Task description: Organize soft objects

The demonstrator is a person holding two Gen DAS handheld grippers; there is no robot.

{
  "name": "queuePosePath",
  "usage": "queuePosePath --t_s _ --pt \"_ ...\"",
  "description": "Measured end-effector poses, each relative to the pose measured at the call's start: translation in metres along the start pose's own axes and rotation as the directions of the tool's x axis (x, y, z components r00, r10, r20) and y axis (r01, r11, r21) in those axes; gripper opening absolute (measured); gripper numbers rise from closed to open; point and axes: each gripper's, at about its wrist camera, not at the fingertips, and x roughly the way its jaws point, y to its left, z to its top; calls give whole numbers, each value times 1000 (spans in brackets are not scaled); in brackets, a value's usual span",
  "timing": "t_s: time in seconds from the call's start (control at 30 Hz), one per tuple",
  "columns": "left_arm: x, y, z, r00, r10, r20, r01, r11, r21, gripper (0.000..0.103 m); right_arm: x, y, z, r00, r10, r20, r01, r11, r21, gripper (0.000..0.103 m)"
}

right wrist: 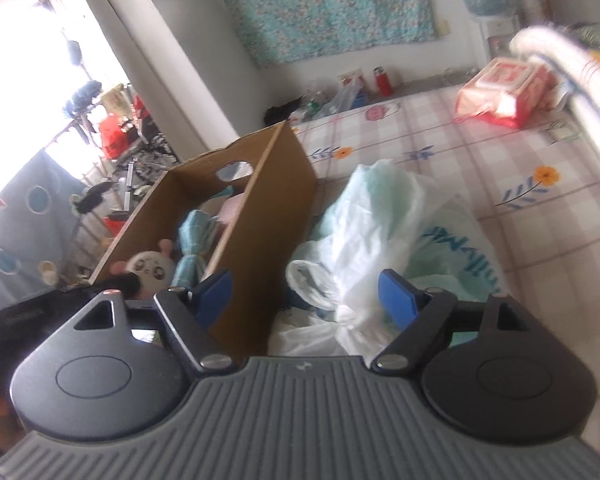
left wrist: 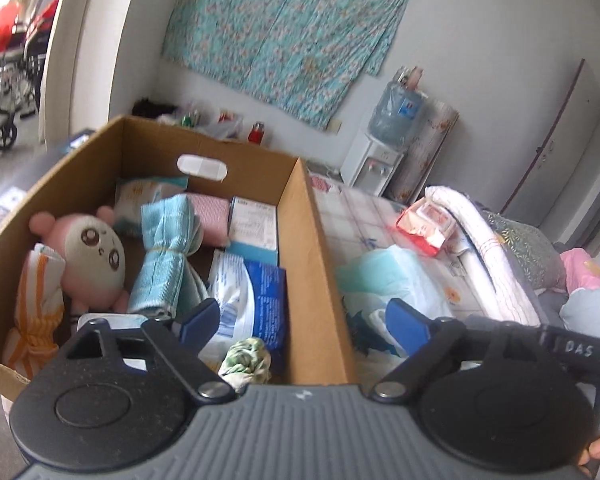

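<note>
The cardboard box stands on the bed's left side and already gathers the soft things: a pink plush doll, a rolled blue towel, tissue packs. The left gripper hovers over its near right wall, jaws spread and empty. The right gripper, jaws likewise spread, faces the plastic bag lying just right of the box, probably next.

A cardboard box is sitting on the bed, holding a plush toy, with a plastic bag lying just beside it.
</note>
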Motion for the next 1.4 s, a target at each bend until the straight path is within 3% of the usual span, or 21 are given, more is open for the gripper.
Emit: queuePosePath --t_s 0.2,0.43,0.83,1.0,1.2,1.4 --pt "-15 -29 -15 997 5 72 -11 995 95 101 -19 4 -21 987 -132 90 141 985 -103 91" --pt "-30 -44 -42 991 15 136 -40 983 180 103 -33 -8 -40 977 -174 127 188 976 -107 98" --pt "-47 -38 -72 998 53 30 -56 993 101 103 -50 26 -61 988 -98 119 118 977 -178 102" --pt "-51 -40 -77 993 120 19 -121 986 111 103 -53 31 -68 992 -84 91 98 982 -162 102" --pt "-49 -40 -75 989 147 12 -148 983 113 103 -54 37 -73 991 -114 71 124 979 -162 102" --pt "-41 -35 -70 976 220 10 -219 969 114 103 -55 37 -73 988 -135 69 144 976 -165 102"
